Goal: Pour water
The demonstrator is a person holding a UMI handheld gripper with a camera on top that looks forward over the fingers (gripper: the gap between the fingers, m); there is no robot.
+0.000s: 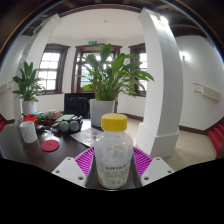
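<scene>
- Dark wood is what I see off to the left of my tongs (pixel 114 172): a table (pixel 25 148) with a small clutter on it.
- Farthest left on that table stands a white cup (pixel 28 130) with something red at its rim; it looks like the likely place for the water, though I cannot see inside it.
- Just right of the cup lies a flat red disc (pixel 49 146), maybe a coaster or a lid, and behind it sits a dark gadget (pixel 67 124) I cannot make out.
- Straight ahead, between my fingers, is the bottle (pixel 115 152): clear plastic, label facing me, with its yellow cap (pixel 115 122) on.
- Both pink pads (pixel 89 158) sit against the bottle's sides with no gap I can see, so I judge my tongs are closed on it and carrying it upright.
- Beyond the bottle stands a leafy plant (pixel 106 75) in a pale pot, and to the right a white pillar (pixel 165 80).
- To do this step well, I would keep the squeeze firm but gentle, since thin plastic gives.
- I would carry the bottle left toward the cup, keeping it upright until its mouth is over the rim.
- The cap appears to be on, so it needs removing before any tilt.
- Then tilt slowly.
</scene>
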